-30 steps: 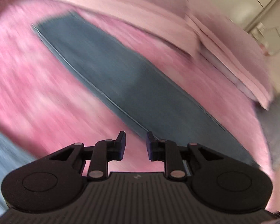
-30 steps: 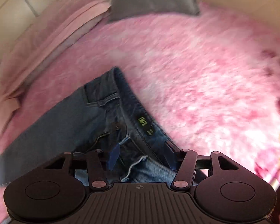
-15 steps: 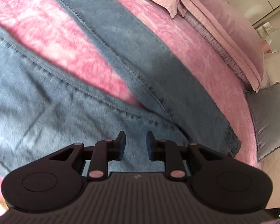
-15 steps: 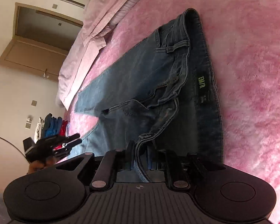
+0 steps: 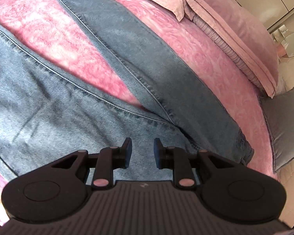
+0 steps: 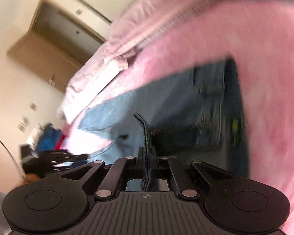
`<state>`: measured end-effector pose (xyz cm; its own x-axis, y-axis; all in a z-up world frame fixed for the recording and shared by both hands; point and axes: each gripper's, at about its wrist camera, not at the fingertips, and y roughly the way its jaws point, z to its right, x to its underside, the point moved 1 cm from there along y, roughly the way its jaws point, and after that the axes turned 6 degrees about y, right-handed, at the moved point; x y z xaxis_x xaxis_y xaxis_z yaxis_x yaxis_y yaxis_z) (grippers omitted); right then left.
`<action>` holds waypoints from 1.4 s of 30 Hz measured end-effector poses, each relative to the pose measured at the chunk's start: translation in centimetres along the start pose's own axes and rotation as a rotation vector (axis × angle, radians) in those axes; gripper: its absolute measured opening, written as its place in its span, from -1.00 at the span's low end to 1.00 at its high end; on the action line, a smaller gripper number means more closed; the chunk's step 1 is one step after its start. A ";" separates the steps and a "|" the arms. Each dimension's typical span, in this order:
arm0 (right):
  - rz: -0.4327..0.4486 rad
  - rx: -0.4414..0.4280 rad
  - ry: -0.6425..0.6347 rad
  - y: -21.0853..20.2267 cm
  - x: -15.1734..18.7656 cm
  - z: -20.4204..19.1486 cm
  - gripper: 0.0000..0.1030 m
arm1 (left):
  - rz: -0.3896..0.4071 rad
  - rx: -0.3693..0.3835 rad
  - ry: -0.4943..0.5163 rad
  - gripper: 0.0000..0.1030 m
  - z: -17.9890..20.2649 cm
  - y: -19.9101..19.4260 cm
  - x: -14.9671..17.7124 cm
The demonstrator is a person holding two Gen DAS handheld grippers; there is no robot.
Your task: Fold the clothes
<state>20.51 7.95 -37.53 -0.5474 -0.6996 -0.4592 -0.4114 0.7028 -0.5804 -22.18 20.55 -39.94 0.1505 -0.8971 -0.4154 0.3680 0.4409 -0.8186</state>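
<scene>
- While the jeans (image 5: 49, 121) lie spread on the pink bedspread (image 5: 201, 58), the left gripper (image 5: 141, 152) hangs low over the seat of the denim with its fingers apart and nothing between them; judged from its place near the crotch seam, it is set to pin or pinch the cloth there.
- Both legs run away from the left wrist camera in a V, with a wedge of bedspread showing between them, so the garment is not yet laid leg upon leg.
- Farther right, pale pink pillows (image 5: 235, 25) and a grey cushion (image 5: 284, 121) sit at the edge of the bed, clear of the denim.
- Seen from the right wrist, the right gripper (image 6: 147, 162) is clamped on a dark stitched edge of the jeans (image 6: 166, 105), probably at the waistband, which stands up between its fingers; the hold suits lifting that side across.
- Motion blur hides finer detail of the waistband in this view.
</scene>
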 end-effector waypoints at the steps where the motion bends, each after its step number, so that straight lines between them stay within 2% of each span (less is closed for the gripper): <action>1: 0.025 0.051 -0.033 0.5 -0.6 0.1 -0.97 | -0.001 0.003 0.000 -0.65 0.2 0.2 0.0; 4: -0.011 0.212 0.018 3.1 -0.9 4.1 -0.97 | -0.015 0.001 0.015 -0.65 0.7 1.0 0.4; 7: -0.084 0.268 0.090 5.7 -0.3 6.9 -0.96 | -0.031 -0.011 0.040 -0.65 0.9 1.4 0.8; 10: -0.100 0.252 0.093 5.3 -0.8 6.5 -0.93 | -0.036 -0.014 0.047 -0.65 0.7 1.3 1.1; 12: -0.079 0.204 0.109 3.9 -2.2 7.1 -0.72 | -0.040 -0.014 0.029 -0.65 0.4 1.3 1.2; 14: -0.065 0.176 0.100 3.7 -3.5 7.8 -0.17 | -0.040 -0.008 0.015 -0.65 0.4 1.4 1.3; 16: -0.064 0.144 0.080 5.1 -5.1 8.5 -0.13 | -0.040 -0.002 0.014 -0.65 0.5 1.4 1.3; 19: -0.077 0.089 0.087 7.0 -6.8 9.6 -0.14 | -0.037 0.001 0.025 -0.65 1.0 1.5 1.4; 24: -0.090 0.040 0.146 9.2 -7.8 11.2 -0.15 | -0.038 -0.016 0.010 -0.65 0.6 1.6 1.4; 25: -0.087 0.022 0.166 9.3 -8.0 11.4 -0.20 | -0.038 -0.018 0.006 -0.65 0.5 1.6 1.4; 26: -0.084 0.003 0.186 9.4 -8.1 11.6 -0.74 | -0.039 -0.020 0.004 -0.65 0.5 1.7 1.5; 27: -0.084 -0.008 0.194 9.4 -8.2 11.7 -0.90 | -0.041 -0.022 0.003 -0.65 0.6 1.8 1.5; 28: -0.088 -0.004 0.177 9.5 -8.3 11.4 -0.94 | -0.042 -0.022 0.004 -0.65 0.7 1.8 1.5; 31: -0.087 0.019 0.112 9.4 -8.9 10.5 -0.99 | -0.047 -0.023 0.012 -0.65 1.0 2.2 1.5; 34: -0.019 0.149 0.015 7.9 -9.9 9.1 -1.00 | -0.051 -0.025 0.020 -0.65 1.1 2.5 1.5; 36: -0.022 0.190 0.024 7.6 -10.0 9.4 -1.00 | -0.054 -0.026 0.025 -0.65 1.2 2.7 1.4; 38: -0.069 0.230 0.033 9.0 -9.2 10.2 -1.00 | -0.057 -0.027 0.031 -0.65 1.3 2.9 1.4; 40: -0.064 0.224 0.054 9.9 -8.6 11.0 -1.00 | -0.060 -0.024 0.032 -0.65 1.3 3.0 1.5; 42: -0.044 0.181 0.146 9.3 -8.7 11.5 -1.00 | -0.054 -0.017 0.041 -0.65 1.4 2.7 1.6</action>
<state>29.84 19.10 -46.70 -0.6369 -0.6939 -0.3359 -0.3070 0.6280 -0.7151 -19.68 20.29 -42.29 0.0931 -0.9178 -0.3860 0.3587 0.3926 -0.8469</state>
